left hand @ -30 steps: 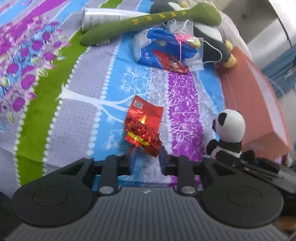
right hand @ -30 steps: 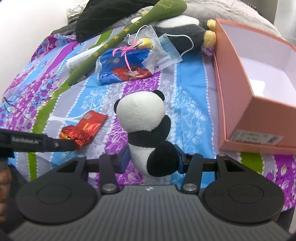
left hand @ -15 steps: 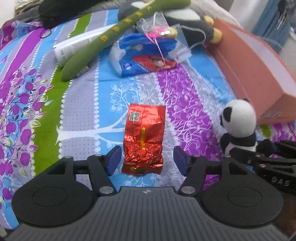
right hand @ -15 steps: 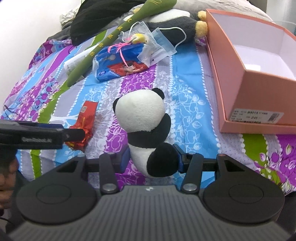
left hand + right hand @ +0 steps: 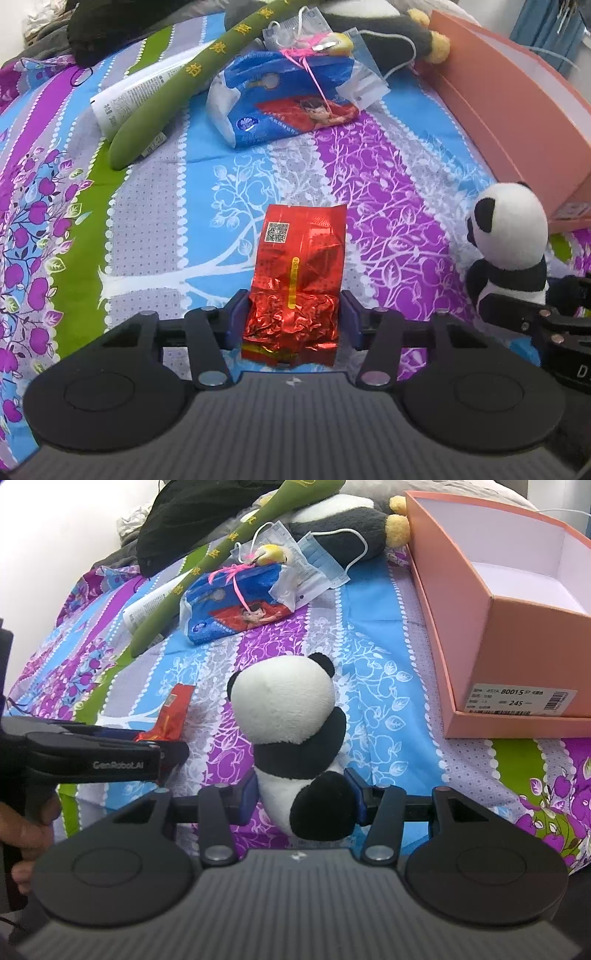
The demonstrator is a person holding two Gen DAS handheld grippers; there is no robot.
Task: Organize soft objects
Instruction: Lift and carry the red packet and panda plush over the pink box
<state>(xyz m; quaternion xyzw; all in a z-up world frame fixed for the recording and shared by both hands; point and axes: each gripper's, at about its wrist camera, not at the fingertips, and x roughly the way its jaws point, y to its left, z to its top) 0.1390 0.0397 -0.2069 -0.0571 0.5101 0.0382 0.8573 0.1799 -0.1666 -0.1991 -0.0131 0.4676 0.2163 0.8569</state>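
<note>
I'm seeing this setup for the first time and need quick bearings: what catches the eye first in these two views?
The small panda plush stands out, upright and clamped at its base in the right gripper, with the open orange shoebox to its right. Next is the shiny red foil packet lying on the patterned bedspread, its near end between the fingers of the left gripper. Behind them lies a blue tissue pack.

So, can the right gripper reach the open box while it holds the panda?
Probably yes. The right gripper is shut on the panda, and the box lies ahead to its right with its top open. Only bare bedspread shows between them. The left gripper stays on the other side.
</note>
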